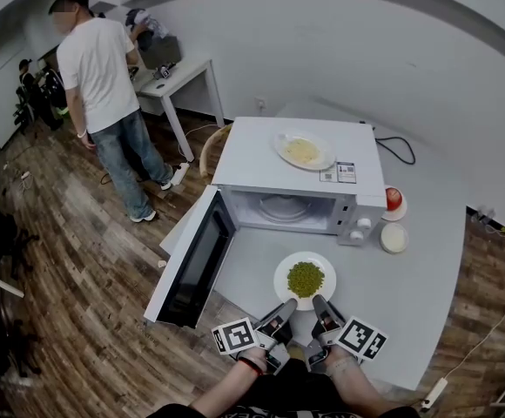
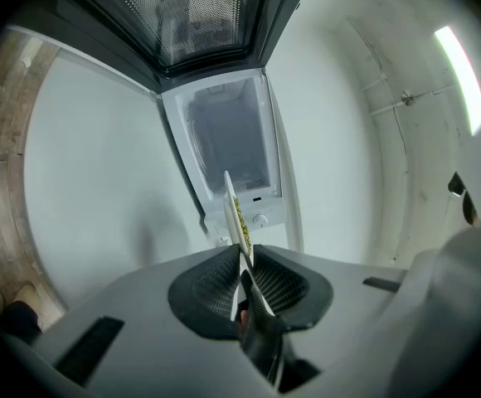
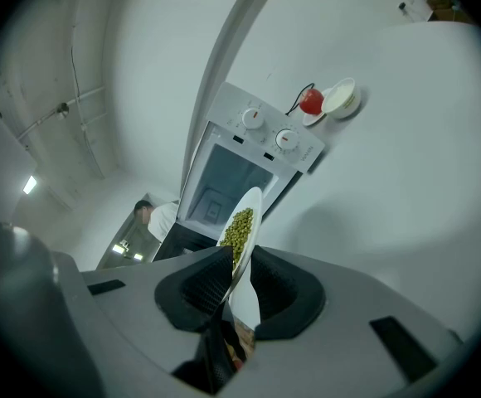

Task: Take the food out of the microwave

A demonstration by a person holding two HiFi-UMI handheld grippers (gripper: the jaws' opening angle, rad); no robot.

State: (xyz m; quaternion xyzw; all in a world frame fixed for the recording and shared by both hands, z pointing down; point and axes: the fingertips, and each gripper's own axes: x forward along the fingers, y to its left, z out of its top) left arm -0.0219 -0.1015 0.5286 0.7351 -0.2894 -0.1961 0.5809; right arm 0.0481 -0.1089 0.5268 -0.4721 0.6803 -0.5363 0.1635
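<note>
A white plate of green peas (image 1: 305, 279) is over the white table just in front of the microwave (image 1: 298, 179), whose door (image 1: 191, 264) hangs wide open and whose cavity holds only its glass turntable. My left gripper (image 1: 287, 305) and right gripper (image 1: 319, 303) both hold the plate's near rim, side by side. In the left gripper view the plate (image 2: 234, 214) stands edge-on, pinched by my left gripper (image 2: 242, 259). In the right gripper view the plate (image 3: 242, 226) is clamped by my right gripper (image 3: 239, 268). Whether the plate rests on the table I cannot tell.
A second plate with yellow food (image 1: 303, 151) lies on top of the microwave. Right of the microwave are a red item on a saucer (image 1: 393, 200) and a white bowl (image 1: 393, 238). A person (image 1: 104, 85) stands on the wood floor at the back left, near a small white table (image 1: 183, 72).
</note>
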